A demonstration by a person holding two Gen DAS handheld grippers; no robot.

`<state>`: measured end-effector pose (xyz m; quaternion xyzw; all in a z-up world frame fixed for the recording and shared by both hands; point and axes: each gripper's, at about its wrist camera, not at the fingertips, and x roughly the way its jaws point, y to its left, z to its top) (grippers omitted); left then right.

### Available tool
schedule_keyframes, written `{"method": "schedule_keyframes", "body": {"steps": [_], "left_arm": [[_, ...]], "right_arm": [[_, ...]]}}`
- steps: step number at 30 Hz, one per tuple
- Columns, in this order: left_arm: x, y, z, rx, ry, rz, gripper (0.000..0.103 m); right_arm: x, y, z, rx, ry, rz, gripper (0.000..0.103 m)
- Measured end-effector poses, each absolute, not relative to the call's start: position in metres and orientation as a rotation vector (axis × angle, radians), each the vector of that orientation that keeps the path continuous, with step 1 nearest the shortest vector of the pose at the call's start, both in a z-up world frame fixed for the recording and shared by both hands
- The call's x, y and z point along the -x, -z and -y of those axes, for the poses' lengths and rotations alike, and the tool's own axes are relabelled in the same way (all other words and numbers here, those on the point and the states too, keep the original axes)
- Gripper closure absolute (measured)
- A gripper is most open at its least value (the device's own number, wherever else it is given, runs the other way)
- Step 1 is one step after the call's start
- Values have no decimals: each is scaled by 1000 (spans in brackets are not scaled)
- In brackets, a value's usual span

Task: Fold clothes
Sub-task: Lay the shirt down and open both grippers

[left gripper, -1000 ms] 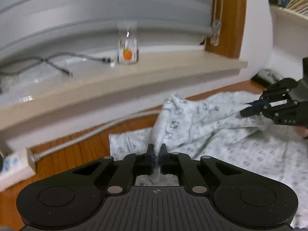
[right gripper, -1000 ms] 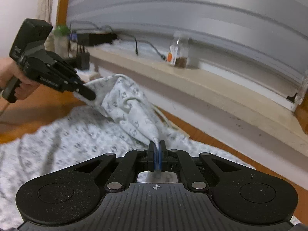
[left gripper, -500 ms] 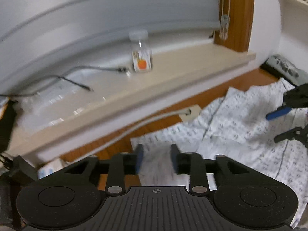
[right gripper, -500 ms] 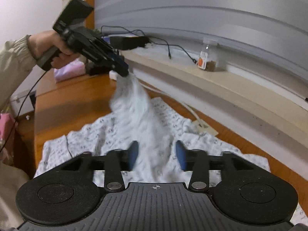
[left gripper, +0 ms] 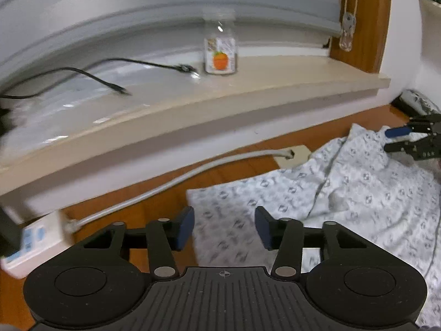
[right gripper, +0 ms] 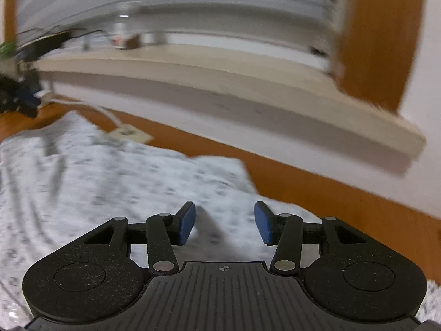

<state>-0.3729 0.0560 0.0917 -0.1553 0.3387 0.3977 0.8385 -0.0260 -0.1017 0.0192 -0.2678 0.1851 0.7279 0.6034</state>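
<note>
A garment [left gripper: 358, 193] lies spread on the worktop [left gripper: 154, 207], its far edge near the wall. Behind it, a windowsill [left gripper: 248, 91] runs across, carrying a jar [left gripper: 220, 52] with a loose cable [left gripper: 110, 71] to its left. A power strip [left gripper: 35, 237] sits at the worktop's left, its cord [left gripper: 176, 179] running along the wall to a flat plug block [left gripper: 293, 154] that the garment's far edge touches.

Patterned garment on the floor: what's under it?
The garment lies spread on the wooden floor, which shows bare along its edges. Its far edge reaches a beige outlet plate; whether it overlaps the plate is unclear. Anything else beneath the cloth is covered.
</note>
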Motion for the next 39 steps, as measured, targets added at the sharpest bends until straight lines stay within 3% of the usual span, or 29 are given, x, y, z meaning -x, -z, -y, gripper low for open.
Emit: {"method": "schedule_keyframes", "body": {"steps": [7,24,29,33,36,39], "left_arm": [[358,-57,-88,348,-903,-789,52],[399,-54,-79,341,-1090,-744,66],[400,-57,-83,382,-1092,-707,66],[417,-63,-68,459,-1098,-650,57],[428,-73,-41,451,-1123,-597,56],[432,-80,-11,417,-1131,-553,45]], "right_arm": [[11,-9,95,649,-1664,-465,54],[-14,-1,55,537,-1627,-454,53],[-15,-2,54,555,-1626,-423,52],[-11,-14,66,610,-1617,-406,52],[-5,-30,87,593,-1682,-414,52],[11,-41,110,591,-1760,-399,52]]}}
